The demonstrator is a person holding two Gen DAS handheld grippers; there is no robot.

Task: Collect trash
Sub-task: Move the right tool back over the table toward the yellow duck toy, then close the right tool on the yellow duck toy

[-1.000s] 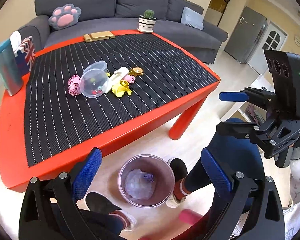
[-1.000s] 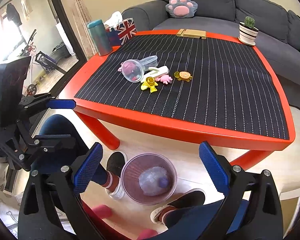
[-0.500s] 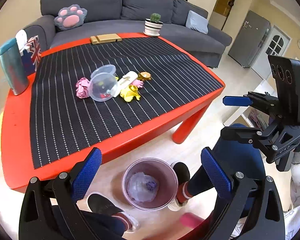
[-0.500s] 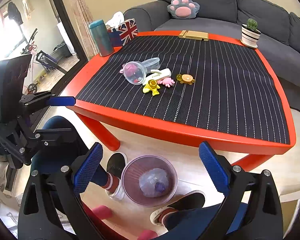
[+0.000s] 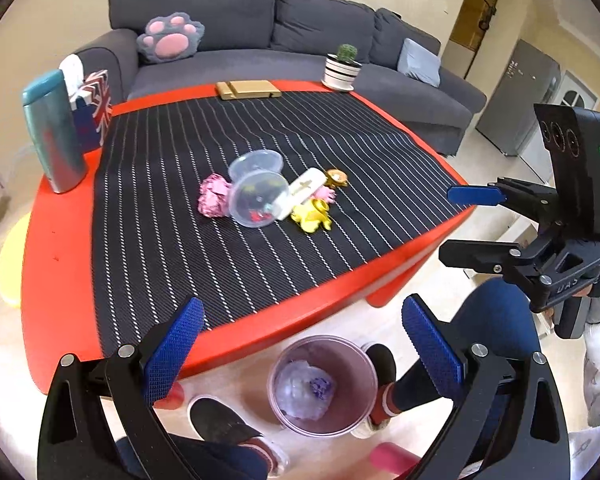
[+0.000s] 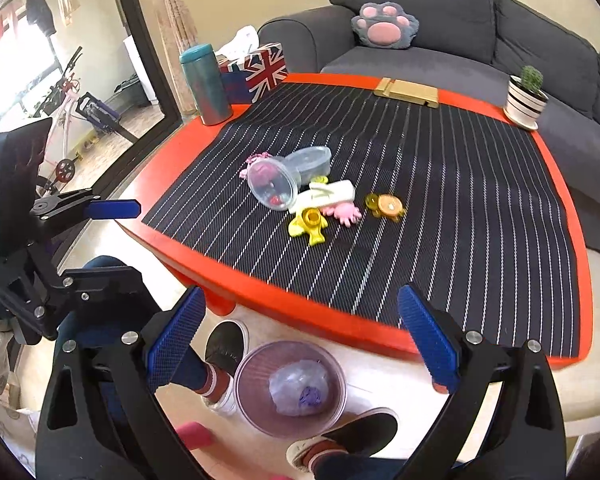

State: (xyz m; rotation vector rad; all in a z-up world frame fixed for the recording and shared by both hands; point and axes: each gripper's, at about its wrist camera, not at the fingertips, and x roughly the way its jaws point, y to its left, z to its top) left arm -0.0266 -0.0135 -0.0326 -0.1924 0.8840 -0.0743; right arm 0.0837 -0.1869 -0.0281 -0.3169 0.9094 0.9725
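Observation:
A small pile of trash lies mid-mat on the red table (image 5: 60,280): a clear plastic cup (image 5: 256,198) on its side, a clear lid (image 5: 256,162) behind it, a crumpled pink wrapper (image 5: 213,200), a white wrapper (image 5: 304,190), a yellow piece (image 5: 312,216) and an orange piece (image 5: 336,178). On the floor at the table's near edge stands a purple bin (image 5: 324,384) holding crumpled plastic. My left gripper (image 5: 304,354) hovers open and empty above the bin. My right gripper (image 6: 300,344) is likewise open and empty, over the bin (image 6: 290,388). The cup (image 6: 272,186) lies well ahead.
A teal bottle (image 5: 54,132) and a Union Jack tissue box (image 5: 94,110) stand at the table's left corner. A wooden block (image 5: 248,90) and a potted cactus (image 5: 342,68) sit at the far edge, before a grey sofa (image 5: 300,40). The person's shoes (image 6: 226,344) flank the bin.
Both grippers have risen and tilted up toward the table, so the trash pile sits nearer the frame centre. Both stay open and empty.

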